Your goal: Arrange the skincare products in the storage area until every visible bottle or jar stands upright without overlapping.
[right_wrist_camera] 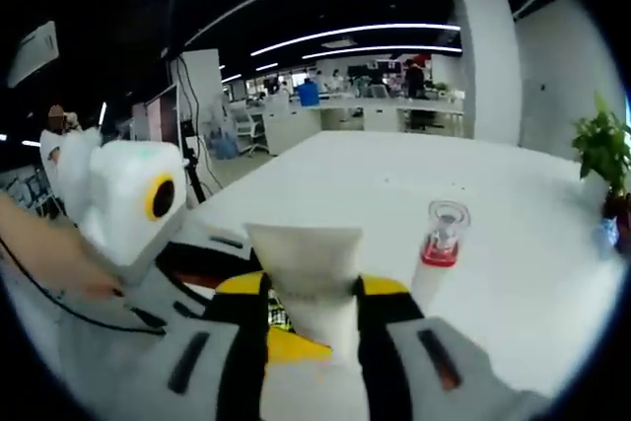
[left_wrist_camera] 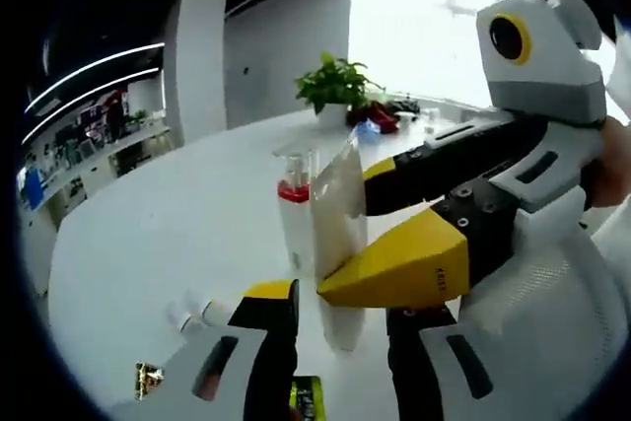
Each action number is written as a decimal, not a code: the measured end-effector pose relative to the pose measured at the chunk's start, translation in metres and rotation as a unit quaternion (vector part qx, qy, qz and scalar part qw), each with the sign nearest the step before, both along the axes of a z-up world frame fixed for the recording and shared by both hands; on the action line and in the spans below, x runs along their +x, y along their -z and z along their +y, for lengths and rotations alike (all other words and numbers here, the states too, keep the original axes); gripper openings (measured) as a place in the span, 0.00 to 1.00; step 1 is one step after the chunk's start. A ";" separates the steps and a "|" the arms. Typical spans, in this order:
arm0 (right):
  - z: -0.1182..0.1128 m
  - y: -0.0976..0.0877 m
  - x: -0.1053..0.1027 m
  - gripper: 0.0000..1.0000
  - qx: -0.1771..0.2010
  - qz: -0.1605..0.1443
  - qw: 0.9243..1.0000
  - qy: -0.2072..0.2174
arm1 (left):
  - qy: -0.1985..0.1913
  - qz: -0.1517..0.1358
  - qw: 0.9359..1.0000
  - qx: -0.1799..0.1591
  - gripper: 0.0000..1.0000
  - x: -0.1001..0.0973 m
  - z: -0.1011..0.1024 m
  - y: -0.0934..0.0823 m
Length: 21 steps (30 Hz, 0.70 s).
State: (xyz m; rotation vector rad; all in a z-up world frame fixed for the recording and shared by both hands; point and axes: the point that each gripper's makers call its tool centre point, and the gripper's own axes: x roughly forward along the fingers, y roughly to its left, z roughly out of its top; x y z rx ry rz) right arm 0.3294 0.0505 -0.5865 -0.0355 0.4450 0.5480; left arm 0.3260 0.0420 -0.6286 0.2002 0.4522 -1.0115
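white tube (right_wrist_camera: pixel 314 288) grasped between right gripper (right_wrist_camera: pixel 314 342) fingers, reaching across above left gripper (left_wrist_camera: pixel 335 337), whose fingers stand released.

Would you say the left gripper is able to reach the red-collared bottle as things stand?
Probably not directly: the white tube held by the right gripper stands between the left gripper and the red-collared bottle. Going round the tube's left side looks free.

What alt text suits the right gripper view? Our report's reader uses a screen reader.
The right gripper clamps a white tube upright over a white table, beside a red-collared bottle. The left gripper enters from the left.
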 end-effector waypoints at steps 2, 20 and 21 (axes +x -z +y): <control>-0.003 -0.003 -0.001 0.35 0.005 -0.002 1.000 0.005 | 0.005 -0.002 1.000 0.001 0.29 -0.001 -0.002 0.001; -0.006 -0.005 -0.010 0.34 -0.010 -0.017 1.000 -0.008 | 0.021 0.006 1.000 0.009 0.16 -0.006 -0.007 0.007; -0.007 -0.005 -0.011 0.34 -0.012 -0.016 1.000 -0.009 | 0.023 0.005 1.000 0.011 0.16 -0.006 -0.007 0.008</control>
